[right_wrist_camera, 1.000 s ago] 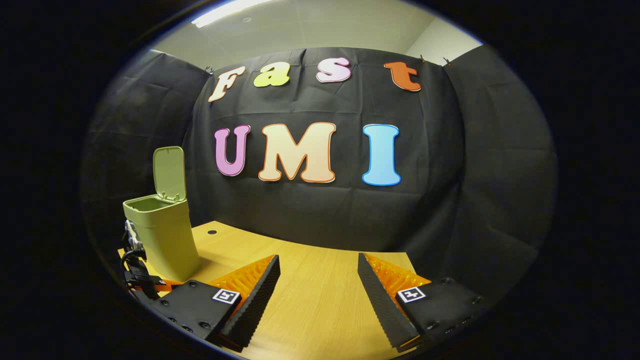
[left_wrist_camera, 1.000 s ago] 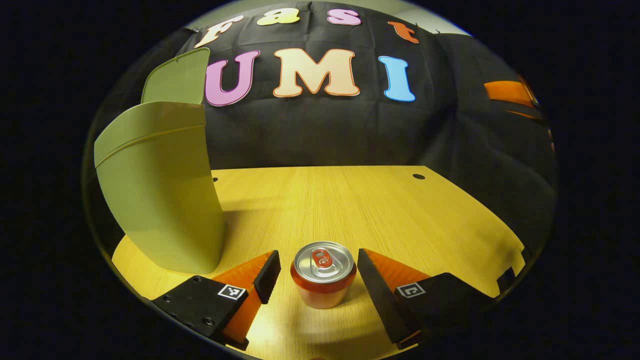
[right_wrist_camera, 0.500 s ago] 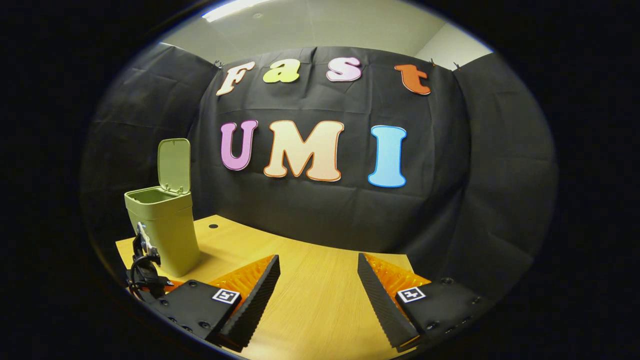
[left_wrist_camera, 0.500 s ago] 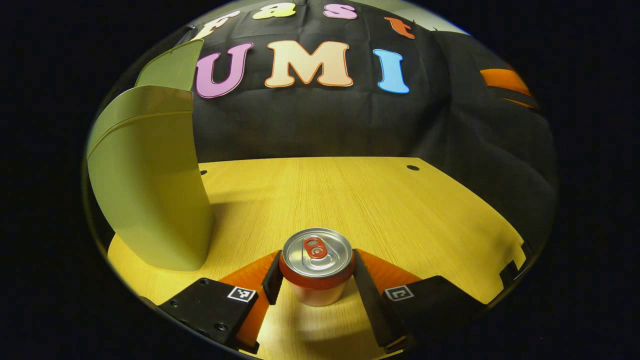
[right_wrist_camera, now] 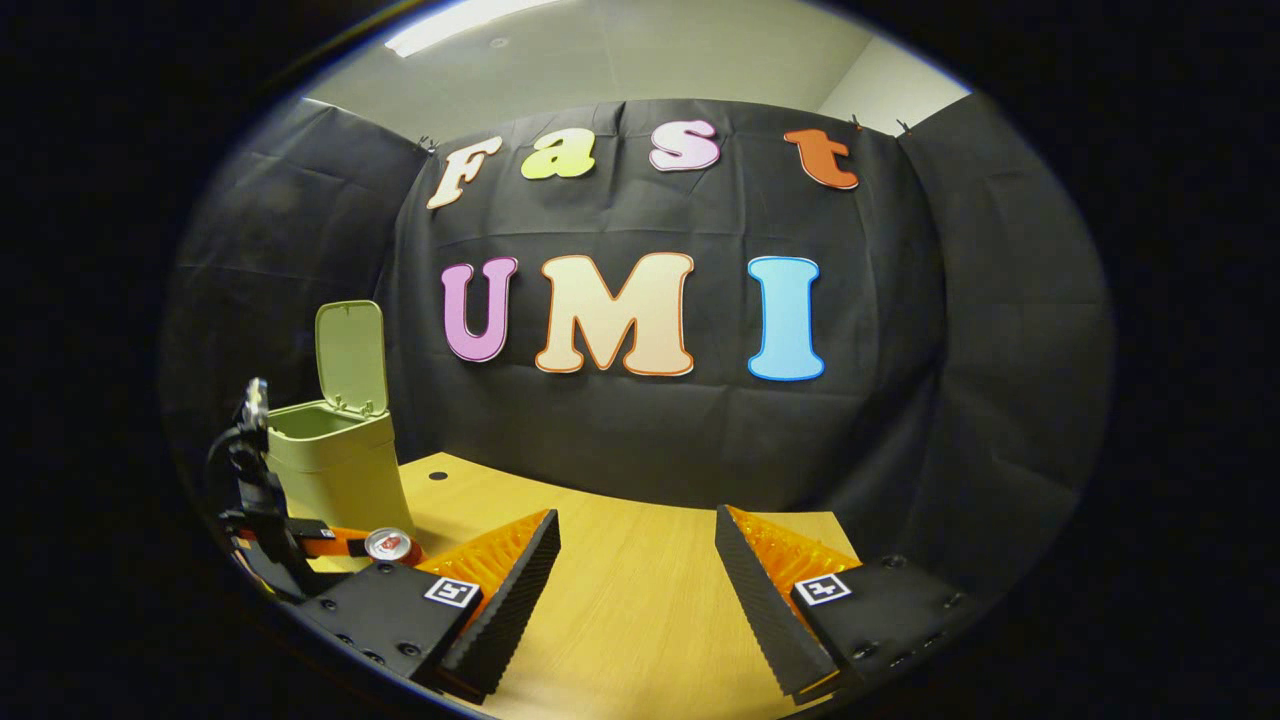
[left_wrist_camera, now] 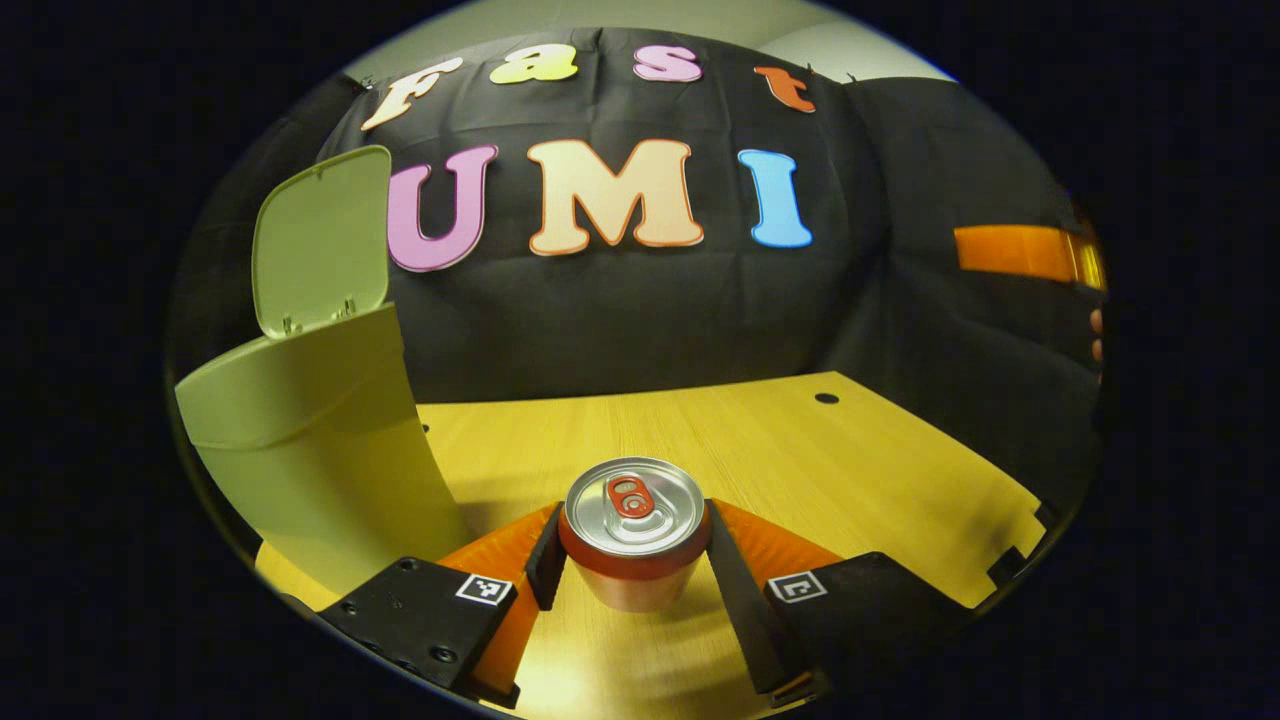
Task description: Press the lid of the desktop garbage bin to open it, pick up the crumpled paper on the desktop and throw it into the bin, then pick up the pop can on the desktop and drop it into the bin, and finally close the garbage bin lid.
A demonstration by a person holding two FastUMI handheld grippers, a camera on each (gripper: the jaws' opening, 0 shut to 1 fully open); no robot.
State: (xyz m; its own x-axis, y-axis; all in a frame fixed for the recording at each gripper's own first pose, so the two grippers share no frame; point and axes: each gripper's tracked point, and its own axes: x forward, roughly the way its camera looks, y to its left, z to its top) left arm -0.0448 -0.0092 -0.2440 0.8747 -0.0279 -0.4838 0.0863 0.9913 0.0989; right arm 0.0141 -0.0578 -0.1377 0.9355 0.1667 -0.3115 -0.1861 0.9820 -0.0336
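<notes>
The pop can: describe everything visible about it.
The pop can stands upright, with a silver metal top, a red pull tab and a red band under the rim. The left gripper has its fingers pressed on both sides. It sits just right of the green bin, whose lid is open.

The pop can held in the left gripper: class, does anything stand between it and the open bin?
Nothing visible does. The pop can sits in the left gripper beside the bin, whose lid stands raised.
</notes>
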